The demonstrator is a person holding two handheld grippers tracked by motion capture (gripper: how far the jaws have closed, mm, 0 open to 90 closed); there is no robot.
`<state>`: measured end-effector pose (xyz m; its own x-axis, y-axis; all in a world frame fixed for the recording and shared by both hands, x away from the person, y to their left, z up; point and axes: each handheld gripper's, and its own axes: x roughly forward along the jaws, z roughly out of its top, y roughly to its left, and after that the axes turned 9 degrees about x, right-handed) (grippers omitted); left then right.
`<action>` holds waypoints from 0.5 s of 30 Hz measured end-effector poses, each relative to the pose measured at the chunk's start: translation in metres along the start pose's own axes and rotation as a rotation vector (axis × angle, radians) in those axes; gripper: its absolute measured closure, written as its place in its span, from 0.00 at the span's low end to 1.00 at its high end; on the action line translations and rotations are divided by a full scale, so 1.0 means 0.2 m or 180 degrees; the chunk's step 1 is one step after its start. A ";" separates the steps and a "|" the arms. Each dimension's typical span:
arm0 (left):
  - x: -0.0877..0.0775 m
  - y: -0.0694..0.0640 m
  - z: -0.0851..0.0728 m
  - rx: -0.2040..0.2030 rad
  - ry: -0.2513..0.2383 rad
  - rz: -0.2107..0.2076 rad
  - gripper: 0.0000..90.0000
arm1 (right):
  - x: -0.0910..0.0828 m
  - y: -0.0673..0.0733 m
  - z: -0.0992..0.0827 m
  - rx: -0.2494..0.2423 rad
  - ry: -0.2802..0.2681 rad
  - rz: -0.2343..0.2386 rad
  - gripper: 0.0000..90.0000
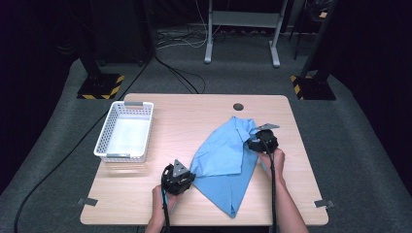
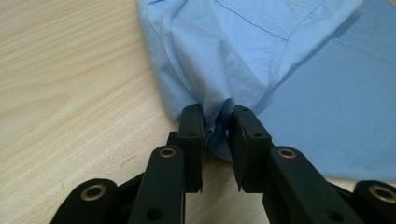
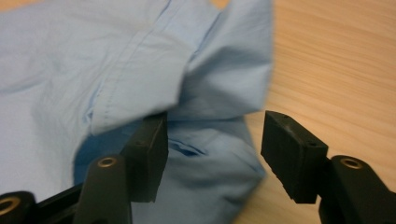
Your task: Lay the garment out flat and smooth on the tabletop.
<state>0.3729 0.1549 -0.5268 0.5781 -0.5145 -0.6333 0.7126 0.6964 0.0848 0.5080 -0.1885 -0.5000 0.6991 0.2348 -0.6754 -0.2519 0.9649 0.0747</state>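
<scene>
Pinching the shirt (image 1: 224, 162) edge at its 9 o'clock with my left gripper (image 2: 217, 128) anchors it on the table (image 1: 194, 116), while my right gripper (image 3: 212, 144), jaws spread at 2 o'clock, straddles a fold, unclamped, apparently to regrip.

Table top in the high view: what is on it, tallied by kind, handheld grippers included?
Light blue shirt: 1
White basket: 1
Handheld grippers: 2, the left gripper clamped on a bunched edge of the shirt, the right gripper with jaws apart over the cloth
Total: 4
</scene>
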 end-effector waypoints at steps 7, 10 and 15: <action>0.00 0.00 0.00 -0.0011 -0.0002 -0.0008 0.83 | -0.03 -0.12 -0.10 0.0243 0.0081 0.0066 0.43; 0.00 0.00 0.00 -0.0015 0.0000 -0.0017 0.83 | -0.01 -0.11 -0.11 0.0211 0.0011 0.0186 0.53; 0.00 0.01 0.00 -0.0016 -0.0004 -0.0043 0.83 | 0.01 -0.10 -0.12 0.0182 -0.0003 0.0209 0.80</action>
<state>0.3745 0.1563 -0.5268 0.5689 -0.5245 -0.6335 0.7185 0.6918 0.0724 0.4984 -0.2094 -0.5193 0.6829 0.2978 -0.6670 -0.2586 0.9526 0.1605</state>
